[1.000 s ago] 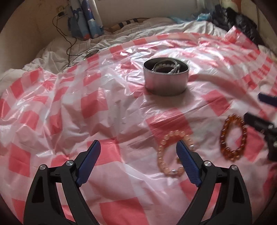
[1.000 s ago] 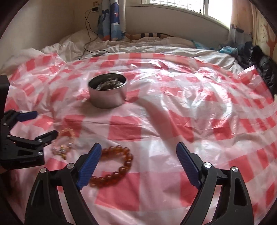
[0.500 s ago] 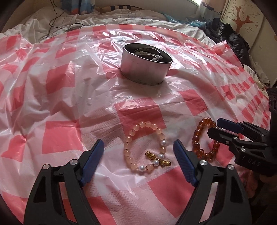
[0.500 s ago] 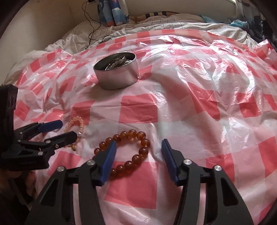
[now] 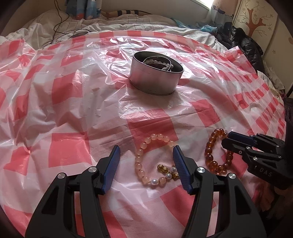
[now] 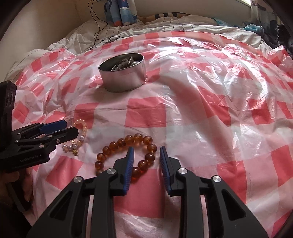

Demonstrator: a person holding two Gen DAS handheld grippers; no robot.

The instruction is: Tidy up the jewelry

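Note:
A pale pink bead bracelet (image 5: 144, 146) with pearl and gold charms lies on the red-and-white checked plastic sheet (image 5: 73, 102). My left gripper (image 5: 146, 152) is open, its jaws on either side of this bracelet, low over it. An amber bead bracelet (image 6: 128, 141) lies to its right. My right gripper (image 6: 146, 152) is partly closed around the amber bracelet's right side, with a gap still between the pads. A round metal tin (image 5: 155, 75) holding several pieces of jewelry stands farther back; it also shows in the right wrist view (image 6: 123, 75).
The sheet covers a bed with rumpled white bedding (image 5: 128, 23). A black cable (image 5: 60, 22) and blue patterned curtain (image 6: 120, 11) are at the back. Dark clothing (image 5: 245, 44) lies at the far right edge.
Both grippers have moved forward and down over their bracelets. The left jaws have narrowed somewhat around the pink bracelet. The right jaws have narrowed a lot around the amber bracelet.

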